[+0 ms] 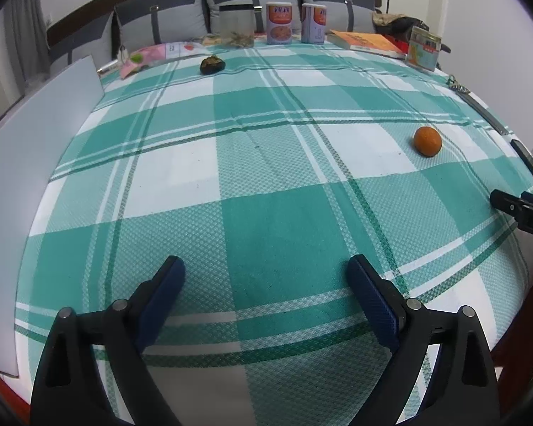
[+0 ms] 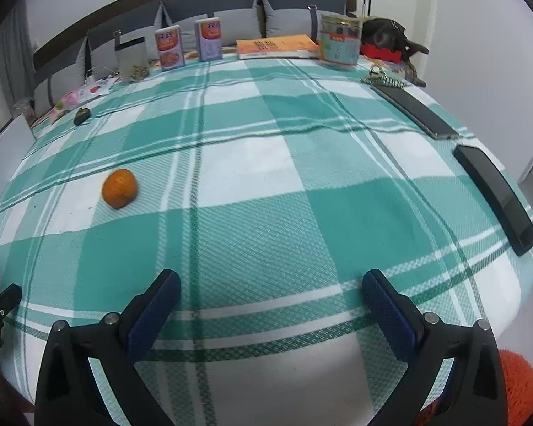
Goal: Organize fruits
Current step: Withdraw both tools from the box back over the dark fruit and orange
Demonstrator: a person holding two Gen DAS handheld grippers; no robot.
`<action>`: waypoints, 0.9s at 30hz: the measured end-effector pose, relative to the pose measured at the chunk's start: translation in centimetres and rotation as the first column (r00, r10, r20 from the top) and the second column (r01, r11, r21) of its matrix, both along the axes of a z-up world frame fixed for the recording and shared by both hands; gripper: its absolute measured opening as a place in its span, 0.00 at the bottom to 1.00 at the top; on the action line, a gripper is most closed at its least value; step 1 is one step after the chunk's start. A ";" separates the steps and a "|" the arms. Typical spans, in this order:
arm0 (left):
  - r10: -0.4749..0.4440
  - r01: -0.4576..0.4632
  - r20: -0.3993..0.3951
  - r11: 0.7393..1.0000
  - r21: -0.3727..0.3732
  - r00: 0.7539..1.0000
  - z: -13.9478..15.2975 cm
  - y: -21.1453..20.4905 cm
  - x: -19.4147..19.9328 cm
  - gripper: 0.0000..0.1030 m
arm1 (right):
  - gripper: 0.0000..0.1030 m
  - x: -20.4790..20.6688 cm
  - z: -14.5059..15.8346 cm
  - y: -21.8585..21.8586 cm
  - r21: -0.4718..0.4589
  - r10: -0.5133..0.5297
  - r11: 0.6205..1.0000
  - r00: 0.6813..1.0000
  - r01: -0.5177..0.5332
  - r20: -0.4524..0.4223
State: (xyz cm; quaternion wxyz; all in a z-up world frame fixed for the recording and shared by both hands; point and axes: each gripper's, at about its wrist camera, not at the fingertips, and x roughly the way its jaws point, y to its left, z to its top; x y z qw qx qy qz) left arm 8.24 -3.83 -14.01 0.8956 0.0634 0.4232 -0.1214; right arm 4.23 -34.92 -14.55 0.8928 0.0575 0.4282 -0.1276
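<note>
I have both grippers over the near edge of the checked tablecloth (image 1: 266, 177), each spread wide and gripping nothing: the left gripper (image 1: 266, 277) and the right gripper (image 2: 270, 289).

The orange (image 2: 119, 188) sits loose on the cloth between them, well ahead of both. A dark fruit-like lump (image 1: 212, 64) lies far back near the 2 cartons (image 1: 280, 23).

My worry is that the orange is round, so a glancing pad could roll it. If both grippers converge, they may collide. The 2 phones (image 2: 495, 198) by the right edge could get knocked.
</note>
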 end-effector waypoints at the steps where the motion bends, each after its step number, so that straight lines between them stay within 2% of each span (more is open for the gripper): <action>1: 0.001 -0.001 0.002 1.000 0.001 1.000 0.0 0.0 0.0 0.92 | 0.99 0.0 -0.1 -0.1 -0.001 -0.003 1.000 1.000 0.003 0.000; 11: -0.001 0.001 -0.010 1.000 0.008 1.000 0.0 -0.1 0.0 0.92 | 1.00 -0.1 -0.3 0.1 -0.024 -0.003 1.000 1.000 0.003 0.006; 27: 0.000 0.000 -0.027 1.000 0.004 1.000 0.0 0.1 0.2 0.93 | 1.00 -0.1 -0.3 0.1 -0.012 -0.016 1.000 1.000 0.016 0.006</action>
